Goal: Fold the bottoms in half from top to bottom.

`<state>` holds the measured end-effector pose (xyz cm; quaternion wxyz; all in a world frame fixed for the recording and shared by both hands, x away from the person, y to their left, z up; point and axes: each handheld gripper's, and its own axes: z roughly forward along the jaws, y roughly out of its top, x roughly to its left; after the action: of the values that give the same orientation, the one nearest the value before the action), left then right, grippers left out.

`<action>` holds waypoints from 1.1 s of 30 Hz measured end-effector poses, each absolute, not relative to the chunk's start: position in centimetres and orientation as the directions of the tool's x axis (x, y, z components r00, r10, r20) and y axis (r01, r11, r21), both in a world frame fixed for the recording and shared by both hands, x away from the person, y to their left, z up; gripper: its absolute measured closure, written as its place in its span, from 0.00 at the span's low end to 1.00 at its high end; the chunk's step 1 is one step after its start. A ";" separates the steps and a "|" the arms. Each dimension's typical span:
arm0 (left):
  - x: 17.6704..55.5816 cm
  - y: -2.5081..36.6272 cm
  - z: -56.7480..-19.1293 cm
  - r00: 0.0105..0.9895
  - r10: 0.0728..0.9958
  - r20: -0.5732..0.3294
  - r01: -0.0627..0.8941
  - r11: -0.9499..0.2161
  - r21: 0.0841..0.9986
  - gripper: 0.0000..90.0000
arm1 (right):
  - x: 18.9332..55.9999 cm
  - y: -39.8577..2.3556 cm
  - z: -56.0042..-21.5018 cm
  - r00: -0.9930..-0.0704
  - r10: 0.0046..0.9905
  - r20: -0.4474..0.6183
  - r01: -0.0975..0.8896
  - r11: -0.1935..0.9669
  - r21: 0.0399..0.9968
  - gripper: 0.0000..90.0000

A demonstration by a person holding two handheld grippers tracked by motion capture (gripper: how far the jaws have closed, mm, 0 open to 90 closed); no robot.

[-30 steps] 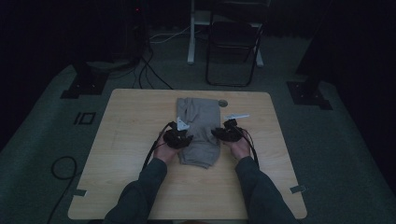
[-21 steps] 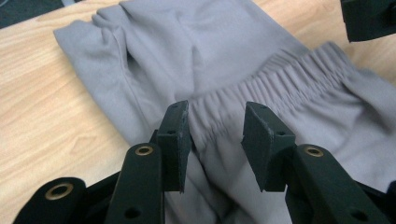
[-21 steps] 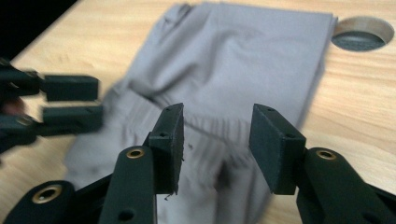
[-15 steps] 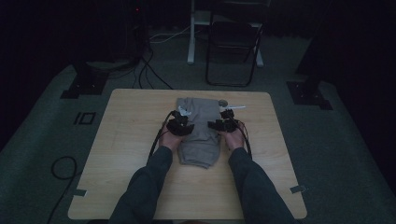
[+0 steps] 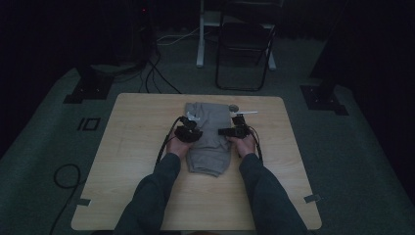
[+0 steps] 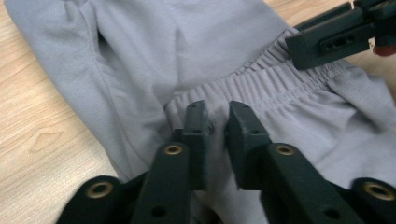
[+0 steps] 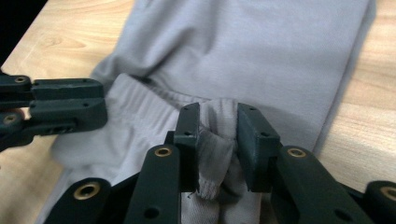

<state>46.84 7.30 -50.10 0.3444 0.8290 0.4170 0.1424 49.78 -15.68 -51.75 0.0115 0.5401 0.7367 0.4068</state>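
A light wooden counter [image 5: 137, 161] with rounded corners stands on a grey carpeted floor [image 5: 44, 142]. Folded grey trousers [image 5: 208, 142] lie on it, near the middle, running from the far edge toward the person. Just beside their far right corner lies a small white-handled object [image 5: 243, 110], too small to identify.

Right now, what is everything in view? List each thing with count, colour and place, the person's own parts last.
Trousers: one, grey, folded, mid table, elastic waistband bunched.
Table: one, light wood, centre.
Small round object: one, pale, at the trousers' far right corner; too small to identify.
Folding chair: one, black, beyond the table.
Stand bases: two, black, on the floor at the table's far corners.
Floor cables: dark, left of the chair.
Sleeves: two, dark, entering from below.
Left tongs: black, pinching the waistband.
Right tongs: black, pinching a waistband fold.
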 end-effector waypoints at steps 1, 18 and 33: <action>46.6 7.3 -50.0 0.616 0.786 -0.051 0.590 -0.417 0.692 0.88 | 49.5 -15.7 -51.5 -0.432 0.800 0.416 0.778 0.097 0.621 0.79; 47.0 8.6 -48.9 0.536 0.843 -0.048 0.592 -0.334 0.734 0.69 | 43.7 -15.7 -50.5 -0.655 0.721 0.226 0.577 0.283 0.767 0.84; 48.3 7.5 -51.2 0.576 0.818 0.015 0.604 -0.438 0.665 0.66 | 41.6 -16.6 -49.4 -0.756 0.619 0.213 0.484 0.310 0.819 0.85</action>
<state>48.26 7.53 -51.20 0.3128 0.8306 0.4280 0.1703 41.57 -16.58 -49.39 0.0707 0.3418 0.8062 0.4777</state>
